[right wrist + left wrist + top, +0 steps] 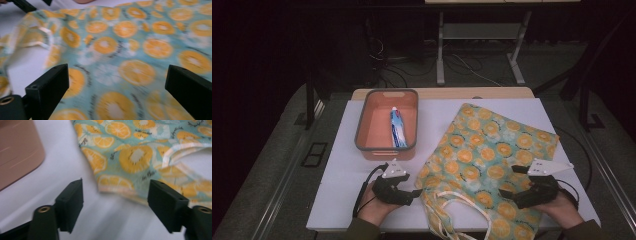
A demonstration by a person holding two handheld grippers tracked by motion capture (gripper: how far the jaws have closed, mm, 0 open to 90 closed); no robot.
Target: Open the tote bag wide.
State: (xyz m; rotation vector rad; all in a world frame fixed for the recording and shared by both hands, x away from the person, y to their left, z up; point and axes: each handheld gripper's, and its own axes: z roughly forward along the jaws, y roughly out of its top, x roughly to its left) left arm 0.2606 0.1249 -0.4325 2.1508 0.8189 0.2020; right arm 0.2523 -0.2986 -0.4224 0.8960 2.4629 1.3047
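A teal cloth bag (484,150) printed with orange slices lies flat on the right half of the white table (337,185), its pale handles (457,205) near the front edge. My left gripper (414,192) rests just left of the bag's front corner. In the left gripper view its jaws (117,197) stand apart with nothing between them, and the bag's edge (135,155) lies just ahead. My right gripper (507,192) sits over the bag's right front part. It is open (117,82) above the fabric (140,50), gripping nothing.
An orange tub (360,125) with a grey rim stands at the back left, and a blue and white toothpaste tube (398,127) lies inside it. The tub's wall (17,150) appears at the left of the left gripper view. Dark floor and table legs lie beyond the table.
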